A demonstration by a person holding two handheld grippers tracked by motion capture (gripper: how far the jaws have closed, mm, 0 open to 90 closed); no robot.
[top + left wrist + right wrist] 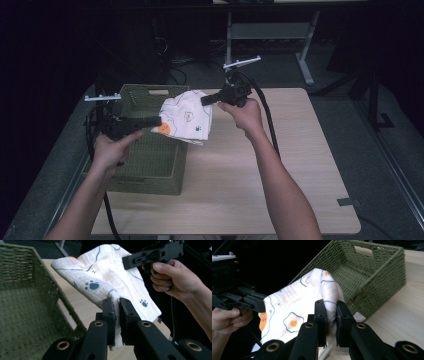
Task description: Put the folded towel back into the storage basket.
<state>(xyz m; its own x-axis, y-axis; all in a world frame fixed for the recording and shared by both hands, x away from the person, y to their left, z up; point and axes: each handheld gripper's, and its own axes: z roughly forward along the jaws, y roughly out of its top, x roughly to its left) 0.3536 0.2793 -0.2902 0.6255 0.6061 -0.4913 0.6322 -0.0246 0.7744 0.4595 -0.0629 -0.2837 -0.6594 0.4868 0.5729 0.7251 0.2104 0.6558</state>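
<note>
Our left hand-held gripper [117, 305] has its jaws clamped on one edge of a white quilted cloth printed with paw marks and fried eggs [186, 117], and our right hand-held gripper [331, 307] is closed on another edge of the same cloth. Between the two we hold the cloth off the table, hanging slack, just beyond both sets of jaws. Below the left hand-held gripper and partly under the cloth stands an open green woven basket [150, 155] on the light wooden table [260, 165]; from the right hand-held gripper it lies past the cloth's far side.

We judge that the main risk is the narrow grip: each pair of jaws bites only a thin fold near the hem, so pulling our hands apart too hard could draw the fabric out of one side. The loose lower corner could also snag on the basket's rim and drag it. If one side lets go early, the cloth would land bunched or half outside the basket.
</note>
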